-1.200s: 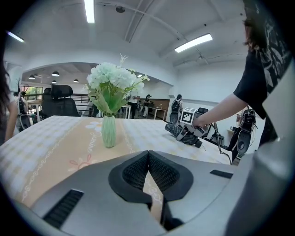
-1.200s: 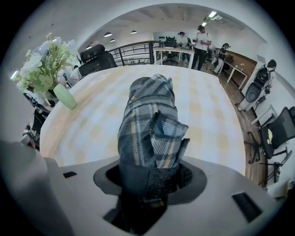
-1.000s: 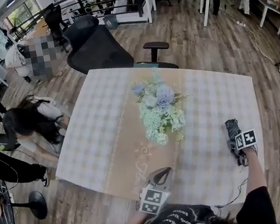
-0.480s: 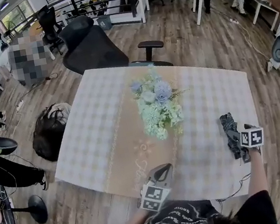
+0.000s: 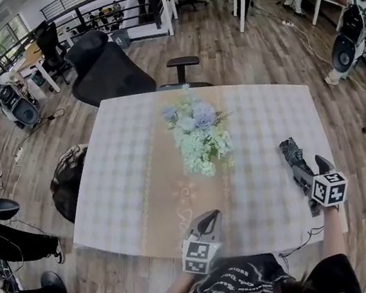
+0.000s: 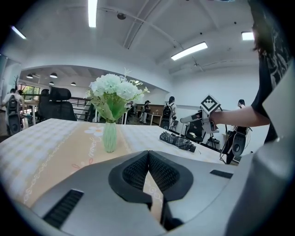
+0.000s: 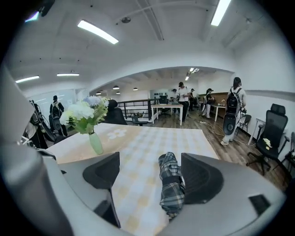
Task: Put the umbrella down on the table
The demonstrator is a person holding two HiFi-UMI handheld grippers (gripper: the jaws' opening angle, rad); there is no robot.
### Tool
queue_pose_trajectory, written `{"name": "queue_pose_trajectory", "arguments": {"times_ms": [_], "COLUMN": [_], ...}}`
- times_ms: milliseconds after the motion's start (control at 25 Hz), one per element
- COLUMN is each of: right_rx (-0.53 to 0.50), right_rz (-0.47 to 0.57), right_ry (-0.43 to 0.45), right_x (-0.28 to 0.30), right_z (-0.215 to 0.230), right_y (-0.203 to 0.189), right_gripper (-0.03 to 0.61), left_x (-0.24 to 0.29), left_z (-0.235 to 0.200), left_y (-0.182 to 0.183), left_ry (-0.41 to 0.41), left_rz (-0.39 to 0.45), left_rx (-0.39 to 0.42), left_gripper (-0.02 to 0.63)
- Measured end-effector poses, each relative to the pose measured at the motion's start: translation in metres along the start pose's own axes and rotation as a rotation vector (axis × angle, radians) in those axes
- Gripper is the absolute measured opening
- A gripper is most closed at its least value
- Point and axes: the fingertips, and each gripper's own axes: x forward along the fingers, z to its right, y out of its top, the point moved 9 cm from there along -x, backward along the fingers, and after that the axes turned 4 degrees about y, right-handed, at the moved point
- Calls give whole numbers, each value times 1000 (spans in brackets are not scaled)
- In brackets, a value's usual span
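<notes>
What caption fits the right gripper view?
Right hand-held gripper, jaws just opened, with the folded plaid umbrella lying on the table between them.

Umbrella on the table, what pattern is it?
Dark plaid with pale crossing lines. The umbrella shows clearest in the right gripper view.

No readable text, cursive on table runner (image 5: pixel 167 174) too blurred
</notes>
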Motion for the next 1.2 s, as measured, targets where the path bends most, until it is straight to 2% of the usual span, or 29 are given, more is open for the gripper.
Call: {"name": "queue_pose_trajectory", "arguments": {"times_ms": [160, 440, 720, 960, 1200], "right_rx": [8, 25, 131, 112, 92], "right_rz": [82, 185, 252, 194, 108], "right_ry": [21, 5, -5, -16, 21], "right_x": [-24, -50, -68, -68, -62], "right_z": [-24, -60, -91, -122, -140], "right_y": [-9, -47, -92, -124, -144], "right_gripper": [409, 376, 358, 340, 337], "left_x": [-6, -13, -15, -13, -10], "left_z": [1, 5, 4, 3, 3], "left_y": [2, 0, -5, -5, -11], "left_ry": [-10, -19, -23, -14, -2], "left_rz": [10, 26, 27, 33, 13], "left_rx": [-5, 0, 11, 15, 1], "left_gripper": [20, 20, 20, 20, 20]}}
